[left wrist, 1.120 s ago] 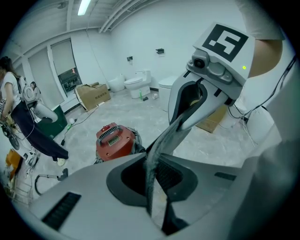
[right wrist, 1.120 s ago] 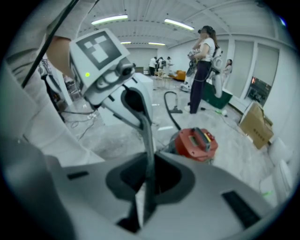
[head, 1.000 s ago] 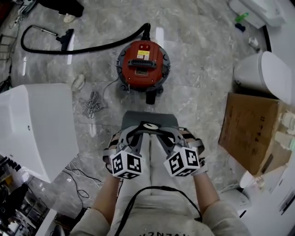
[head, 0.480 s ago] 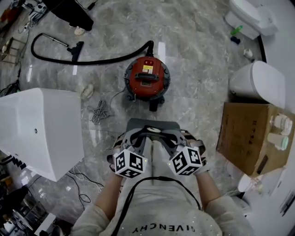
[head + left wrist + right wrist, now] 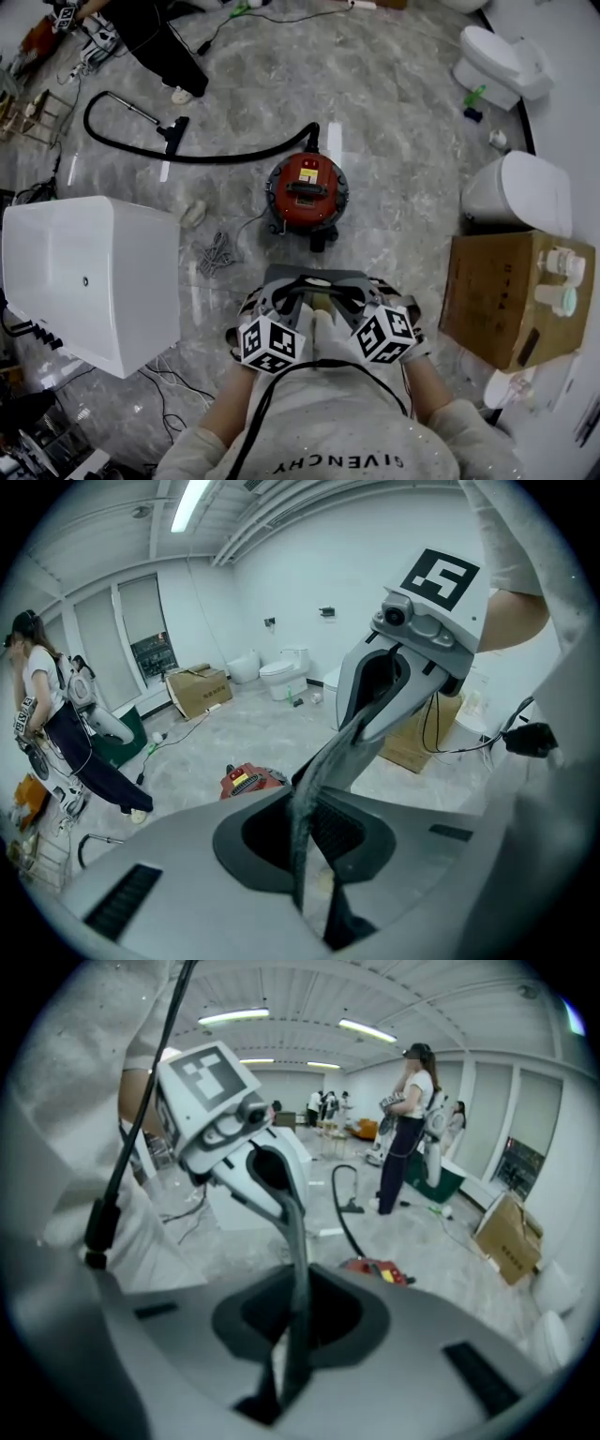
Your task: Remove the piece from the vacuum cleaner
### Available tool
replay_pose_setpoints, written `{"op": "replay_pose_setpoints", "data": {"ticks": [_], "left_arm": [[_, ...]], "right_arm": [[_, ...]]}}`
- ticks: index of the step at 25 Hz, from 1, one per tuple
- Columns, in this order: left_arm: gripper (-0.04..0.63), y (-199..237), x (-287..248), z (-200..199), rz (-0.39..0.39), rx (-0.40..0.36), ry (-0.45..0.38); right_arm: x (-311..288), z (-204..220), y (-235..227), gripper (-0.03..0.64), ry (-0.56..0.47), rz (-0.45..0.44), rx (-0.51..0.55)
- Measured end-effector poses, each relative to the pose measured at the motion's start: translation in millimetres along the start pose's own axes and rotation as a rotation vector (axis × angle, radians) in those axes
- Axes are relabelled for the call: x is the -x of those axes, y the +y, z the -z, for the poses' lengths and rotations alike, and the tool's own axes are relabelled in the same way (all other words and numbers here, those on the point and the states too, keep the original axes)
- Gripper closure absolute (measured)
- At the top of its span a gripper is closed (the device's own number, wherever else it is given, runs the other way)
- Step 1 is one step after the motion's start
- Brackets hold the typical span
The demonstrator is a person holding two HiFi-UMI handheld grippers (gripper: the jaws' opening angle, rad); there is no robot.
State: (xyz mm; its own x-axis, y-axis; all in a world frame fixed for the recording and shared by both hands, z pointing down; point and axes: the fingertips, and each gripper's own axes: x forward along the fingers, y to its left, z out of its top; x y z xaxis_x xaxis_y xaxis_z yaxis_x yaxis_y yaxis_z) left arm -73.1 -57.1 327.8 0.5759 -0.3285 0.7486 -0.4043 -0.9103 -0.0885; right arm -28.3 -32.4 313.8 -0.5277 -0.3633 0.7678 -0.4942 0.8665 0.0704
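Lifted grey piece (image 5: 309,277) higher than a second ago, both grippers with it; noted red vacuum cleaner (image 5: 307,192) smaller in the head view, with more floor around it. Found piece clear of the cleaner, clamped by left gripper (image 5: 281,298) and right gripper (image 5: 354,296) at either side of its dark recess, with each pair of jaws nearly together on it. Placed cleaner ahead of and well below the tips, black hose (image 5: 187,150) beyond. Logged white cabinet (image 5: 84,272) outward of left gripper, cardboard box (image 5: 506,291) outward of right. Judged removal done, carry in hand. Keep both grips level, move in step, avoid twisting the piece.
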Motion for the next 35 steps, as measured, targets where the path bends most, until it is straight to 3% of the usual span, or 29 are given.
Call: {"op": "replay_pose_setpoints", "data": {"ticks": [15, 35], "left_arm": [[0.537, 14, 42, -26, 0.019, 0.046, -0.033], [0.537, 22, 65, -47, 0.099, 0.083, -0.080]], "right_arm": [[32, -42, -1, 0.576, -0.021, -0.070, -0.015], [54, -68, -7, 0.577, -0.003, -0.039, 0.015]]}}
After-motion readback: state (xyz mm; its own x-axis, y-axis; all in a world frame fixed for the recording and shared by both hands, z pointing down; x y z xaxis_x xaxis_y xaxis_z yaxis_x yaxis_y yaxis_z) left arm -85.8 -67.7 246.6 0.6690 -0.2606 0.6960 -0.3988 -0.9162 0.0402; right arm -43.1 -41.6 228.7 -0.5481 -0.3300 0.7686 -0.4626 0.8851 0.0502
